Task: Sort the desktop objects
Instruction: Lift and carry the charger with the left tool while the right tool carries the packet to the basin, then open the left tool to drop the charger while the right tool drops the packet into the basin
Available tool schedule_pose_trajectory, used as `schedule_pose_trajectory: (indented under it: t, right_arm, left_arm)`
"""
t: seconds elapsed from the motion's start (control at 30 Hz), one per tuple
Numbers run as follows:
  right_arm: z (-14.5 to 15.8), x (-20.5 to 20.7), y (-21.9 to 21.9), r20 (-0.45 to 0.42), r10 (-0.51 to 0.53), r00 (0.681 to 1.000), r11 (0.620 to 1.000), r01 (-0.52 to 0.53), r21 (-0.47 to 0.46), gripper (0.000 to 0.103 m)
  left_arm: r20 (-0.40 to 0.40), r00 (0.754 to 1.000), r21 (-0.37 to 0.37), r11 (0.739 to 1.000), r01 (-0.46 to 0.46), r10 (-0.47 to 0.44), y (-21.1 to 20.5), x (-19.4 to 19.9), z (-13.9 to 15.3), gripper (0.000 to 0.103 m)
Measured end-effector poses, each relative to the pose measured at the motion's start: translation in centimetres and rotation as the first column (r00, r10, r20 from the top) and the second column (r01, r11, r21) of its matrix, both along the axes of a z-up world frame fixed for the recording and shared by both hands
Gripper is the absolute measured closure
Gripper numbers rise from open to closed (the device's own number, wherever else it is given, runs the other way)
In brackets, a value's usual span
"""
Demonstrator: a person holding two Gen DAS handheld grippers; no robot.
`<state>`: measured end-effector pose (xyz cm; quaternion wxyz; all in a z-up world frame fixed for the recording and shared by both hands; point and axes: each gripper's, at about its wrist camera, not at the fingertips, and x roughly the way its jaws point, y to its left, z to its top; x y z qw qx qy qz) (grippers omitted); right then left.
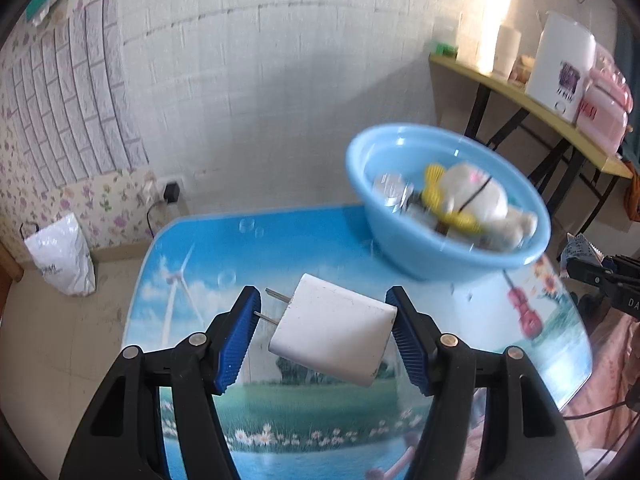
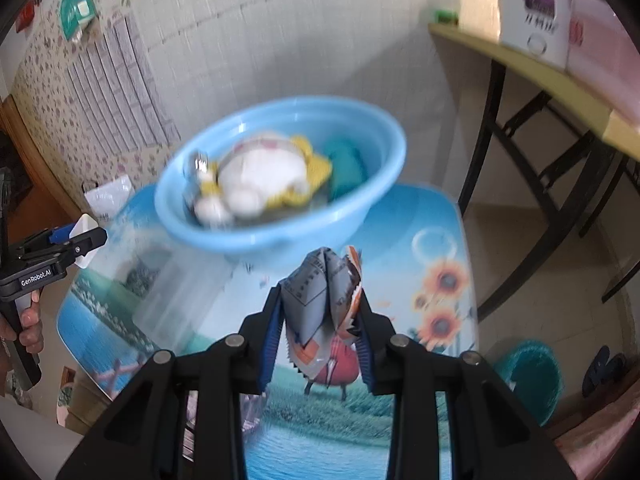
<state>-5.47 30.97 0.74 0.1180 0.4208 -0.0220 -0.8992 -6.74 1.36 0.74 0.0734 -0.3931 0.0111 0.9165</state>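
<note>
White charger (image 1: 334,330) sits gripped between left claw (image 1: 325,334) pads.

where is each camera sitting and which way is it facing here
Left wrist: sits behind the left tool, looking along its fingers over the picture table toward the blue basin; the tool holds a white charger plug.
Right wrist: sits behind the right tool, facing the same basin; the tool pinches a crumpled wrapper, and the person's hand shows at left.
Shared: basin, plush toy, table, each other's tool.
</note>
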Motion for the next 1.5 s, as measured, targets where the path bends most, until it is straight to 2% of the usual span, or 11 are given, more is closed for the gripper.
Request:
schedule_pose_trajectory:
  t: [0.2, 0.37, 0.73, 0.9, 0.97, 1.03, 1.3, 1.33, 1.43, 1.5]
  right_arm:
    - [2.5, -1.9, 0.5, -0.067, -0.008, 0.998, 0.999, 0.006, -0.032, 0.071]
    - [3.4, -4.6, -0.3, -0.096, 0.028, 0.995, 0.999, -0.03, -0.022, 0.071]
    - [2.7, -11.9, -2.3, -0.08, 0.117, 0.99, 0.993, -0.118, -0.005, 0.071]
    - [2.4, -13.6, -3.1, -0.073, 0.131, 0.989, 0.991, -0.131, 0.008, 0.07]
    - [2.4, -13.9, -3.3, -0.08, 0.13, 0.988, 0.991, -0.131, 0.004, 0.067]
    - [2.0, -14.2, -3.4, -0.076, 0.119, 0.99, 0.993, -0.12, 0.0, 0.066]
    - [1.6, -14.0, -3.0, -0.061, 0.096, 0.993, 0.995, -0.097, -0.007, 0.065]
    - [1.6, -13.9, -2.8, -0.061, 0.092, 0.994, 0.996, -0.093, -0.009, 0.064]
    - [2.0, -13.4, -2.5, -0.067, 0.082, 0.994, 0.997, -0.083, -0.006, 0.05]
    - [2.5, -12.7, -2.4, -0.085, 0.088, 0.993, 0.996, -0.089, -0.013, 0.049]
  left_arm:
    - [-0.034, 0.999, 0.018, 0.999, 0.034, -0.033, 0.6, -2.0, 1.8, 0.039]
    - [-0.056, 0.994, -0.007, 0.995, 0.096, -0.096, 2.6, -4.4, 2.6, 0.038]
    - [-0.075, 0.971, -0.004, 0.974, 0.227, -0.227, 7.7, -10.7, 2.8, 0.038]
    - [-0.058, 0.966, -0.036, 0.968, 0.25, -0.251, 9.4, -12.5, 2.1, 0.038]
    - [-0.052, 0.965, -0.032, 0.966, 0.257, -0.258, 9.7, -12.8, 1.9, 0.036]
    - [-0.049, 0.966, -0.035, 0.967, 0.253, -0.254, 9.9, -13.1, 1.6, 0.029]
    - [-0.051, 0.972, -0.058, 0.973, 0.225, -0.228, 9.3, -12.6, 1.6, 0.025]
    - [-0.049, 0.974, -0.056, 0.974, 0.22, -0.223, 9.1, -12.4, 1.6, 0.025]
    - [-0.05, 0.977, -0.053, 0.978, 0.204, -0.207, 8.5, -11.5, 1.6, 0.025]
    - [-0.051, 0.98, -0.05, 0.981, 0.189, -0.192, 7.9, -10.6, 1.6, 0.025]
